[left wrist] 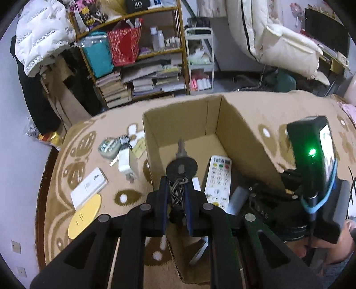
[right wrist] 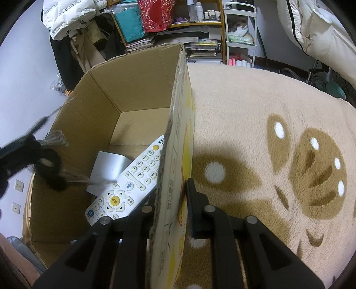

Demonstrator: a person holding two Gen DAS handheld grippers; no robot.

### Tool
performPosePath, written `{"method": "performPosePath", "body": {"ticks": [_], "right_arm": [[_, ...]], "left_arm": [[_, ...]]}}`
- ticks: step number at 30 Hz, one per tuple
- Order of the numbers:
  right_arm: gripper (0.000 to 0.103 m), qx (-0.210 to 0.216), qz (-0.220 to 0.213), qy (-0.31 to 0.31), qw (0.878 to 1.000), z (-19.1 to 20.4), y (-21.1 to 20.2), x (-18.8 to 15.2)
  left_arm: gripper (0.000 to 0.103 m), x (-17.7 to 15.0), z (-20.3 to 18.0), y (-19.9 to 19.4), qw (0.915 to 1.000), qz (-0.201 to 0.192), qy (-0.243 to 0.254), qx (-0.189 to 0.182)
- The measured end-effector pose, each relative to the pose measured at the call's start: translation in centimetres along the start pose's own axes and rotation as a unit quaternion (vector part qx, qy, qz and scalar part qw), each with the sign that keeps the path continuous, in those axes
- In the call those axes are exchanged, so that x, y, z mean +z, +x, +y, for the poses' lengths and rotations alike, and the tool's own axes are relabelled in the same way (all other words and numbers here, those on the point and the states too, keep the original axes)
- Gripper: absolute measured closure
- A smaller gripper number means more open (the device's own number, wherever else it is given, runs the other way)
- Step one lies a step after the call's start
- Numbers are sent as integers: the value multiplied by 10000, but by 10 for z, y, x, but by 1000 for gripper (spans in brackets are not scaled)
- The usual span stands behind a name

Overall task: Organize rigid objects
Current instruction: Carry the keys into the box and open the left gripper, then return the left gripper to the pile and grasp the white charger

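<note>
Left gripper (left wrist: 176, 189) clamps a metal key bunch (left wrist: 181, 166) over the cardboard box (left wrist: 178, 120)
Right gripper (right wrist: 171, 200) pinches the box's corrugated wall; a white remote (right wrist: 131, 177) lies flat inside

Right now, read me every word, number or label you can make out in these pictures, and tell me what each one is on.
"40": dark box on the top shelf.
Digits "2", "3", "4", "5", "6", "8", "9", "0": keys of the white remote lying in the cardboard box.
Print on the box's outer wall: too small to read.
Lettering on the white jacket: blurred.
Print on the white card on the blanket: unreadable.
</note>
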State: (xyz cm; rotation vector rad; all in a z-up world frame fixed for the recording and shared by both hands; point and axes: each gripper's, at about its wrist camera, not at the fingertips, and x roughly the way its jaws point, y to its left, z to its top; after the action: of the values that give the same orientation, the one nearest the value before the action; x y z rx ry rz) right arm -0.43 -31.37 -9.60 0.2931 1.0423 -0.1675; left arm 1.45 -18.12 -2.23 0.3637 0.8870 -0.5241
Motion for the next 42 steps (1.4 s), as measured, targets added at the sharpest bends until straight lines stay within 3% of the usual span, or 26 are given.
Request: {"method": "performPosePath", "body": {"ticks": [10, 21, 22, 24, 26, 27, 31, 42], "right_arm": [[88, -2, -1, -1, 10000, 1, 0, 0], [88, -3, 8, -5, 10000, 1, 1, 0], [88, -10, 12, -4, 10000, 1, 1, 0], [88, -42, 54, -4, 10000, 4, 2, 1], [88, -58, 70, -14, 10000, 5, 2, 1], [88, -56, 80, -27, 9999, 6, 3, 1], [88, -45, 107, -28, 9999, 5, 4, 1], [88, -121, 125, -173, 9997, 4, 7, 0]], "left_arm": [[89, 1, 7, 1, 9997, -29, -1, 262], [84, 14, 42, 2, 9987, 48, -473, 177], [80, 17, 48, 3, 9984, 57, -528, 198], [64, 22, 60, 5, 9973, 100, -687, 254], [20, 28, 71, 7, 9962, 68, -799, 345], [15, 30, 77, 7, 9954, -17, -864, 417], [5, 40, 98, 17, 9932, -29, -1067, 456], [5, 42, 140, 85, 9851, 433, -1653, 195]]}}
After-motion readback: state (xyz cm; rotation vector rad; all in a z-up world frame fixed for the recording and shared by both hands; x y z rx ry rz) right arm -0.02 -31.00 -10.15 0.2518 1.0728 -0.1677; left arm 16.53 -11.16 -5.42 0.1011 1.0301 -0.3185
